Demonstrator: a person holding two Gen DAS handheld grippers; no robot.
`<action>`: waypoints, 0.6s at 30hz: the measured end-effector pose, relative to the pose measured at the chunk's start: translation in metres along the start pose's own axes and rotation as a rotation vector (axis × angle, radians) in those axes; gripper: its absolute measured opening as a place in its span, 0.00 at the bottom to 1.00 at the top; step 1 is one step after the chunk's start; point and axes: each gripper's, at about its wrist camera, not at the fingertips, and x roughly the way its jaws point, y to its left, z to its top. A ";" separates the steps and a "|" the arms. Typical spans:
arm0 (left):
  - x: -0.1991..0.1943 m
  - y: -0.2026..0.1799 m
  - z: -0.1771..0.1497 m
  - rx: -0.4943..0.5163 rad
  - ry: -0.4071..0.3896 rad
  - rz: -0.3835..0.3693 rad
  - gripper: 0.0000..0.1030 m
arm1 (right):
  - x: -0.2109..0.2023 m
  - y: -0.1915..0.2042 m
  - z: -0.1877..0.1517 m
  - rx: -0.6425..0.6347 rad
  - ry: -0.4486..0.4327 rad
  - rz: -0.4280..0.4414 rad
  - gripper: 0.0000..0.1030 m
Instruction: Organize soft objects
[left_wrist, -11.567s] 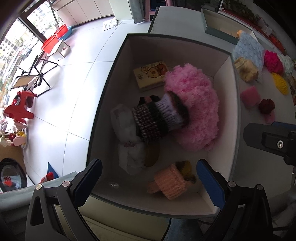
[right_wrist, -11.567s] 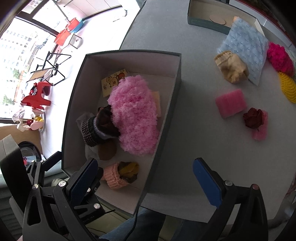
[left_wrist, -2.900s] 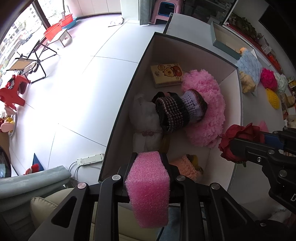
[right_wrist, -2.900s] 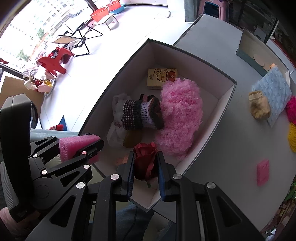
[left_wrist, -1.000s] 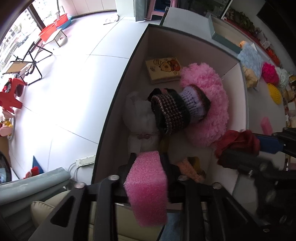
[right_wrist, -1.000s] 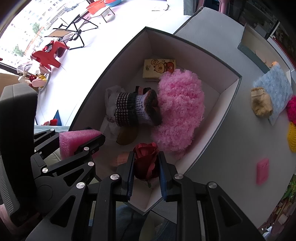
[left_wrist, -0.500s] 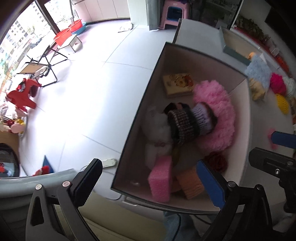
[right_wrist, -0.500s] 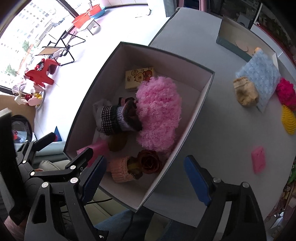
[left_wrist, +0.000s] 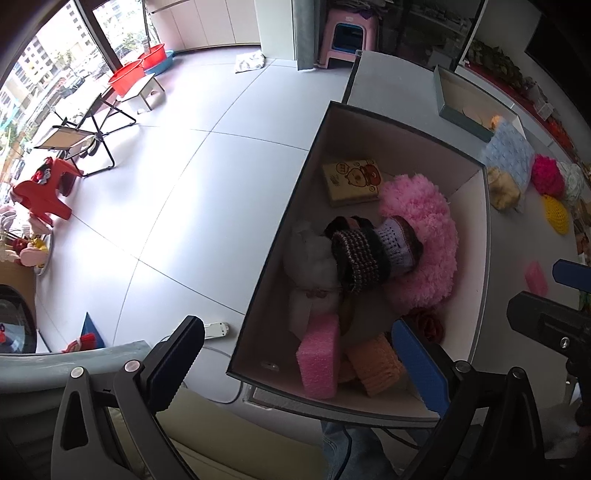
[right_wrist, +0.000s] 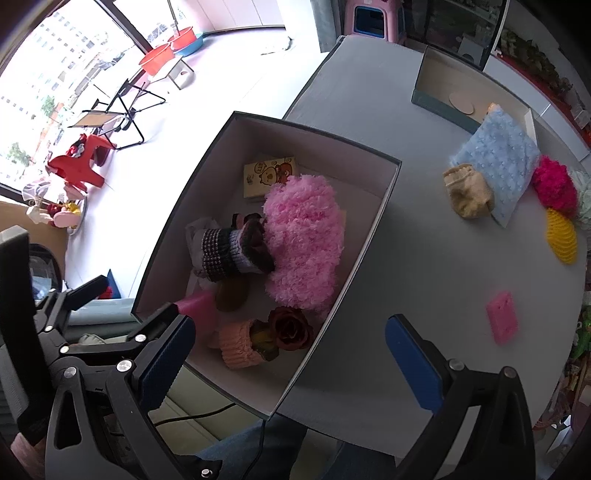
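Observation:
A dark-rimmed storage box (left_wrist: 487, 236) (right_wrist: 373, 229) on the grey table holds a fluffy pink cushion (left_wrist: 424, 240) (right_wrist: 303, 240), a knitted striped piece (left_wrist: 373, 254) (right_wrist: 232, 251), a pink sponge (left_wrist: 319, 354) (right_wrist: 197, 310), a dark red rose (left_wrist: 428, 321) (right_wrist: 290, 326), an orange knit piece (left_wrist: 375, 363) (right_wrist: 240, 343) and a yellow cartoon packet (left_wrist: 351, 181) (right_wrist: 269, 175). My left gripper (left_wrist: 299, 365) is open and empty above the box's near end. My right gripper (right_wrist: 291, 363) is open and empty above the box's near right corner.
On the table right of the box lie a small pink pad (right_wrist: 502, 321) (left_wrist: 536, 277), a tan knit piece (right_wrist: 467, 192), a blue cloth (right_wrist: 498, 162), a magenta pompom (right_wrist: 554, 181) and a yellow knit piece (right_wrist: 563, 236). A teal tray (right_wrist: 439, 99) stands far back.
Both grippers have opened: the sponge and the rose now lie in the box's near end. Both grippers have drawn back and up from the box.

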 end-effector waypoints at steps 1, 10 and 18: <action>0.000 0.001 0.000 -0.001 0.000 0.001 0.99 | -0.001 0.001 0.000 -0.005 -0.001 -0.003 1.00; -0.003 0.001 -0.002 0.004 -0.006 0.005 0.99 | -0.004 0.009 -0.001 -0.031 -0.011 -0.024 1.00; -0.005 0.000 -0.005 0.013 -0.004 -0.012 0.99 | -0.004 0.012 -0.001 -0.043 -0.003 -0.037 1.00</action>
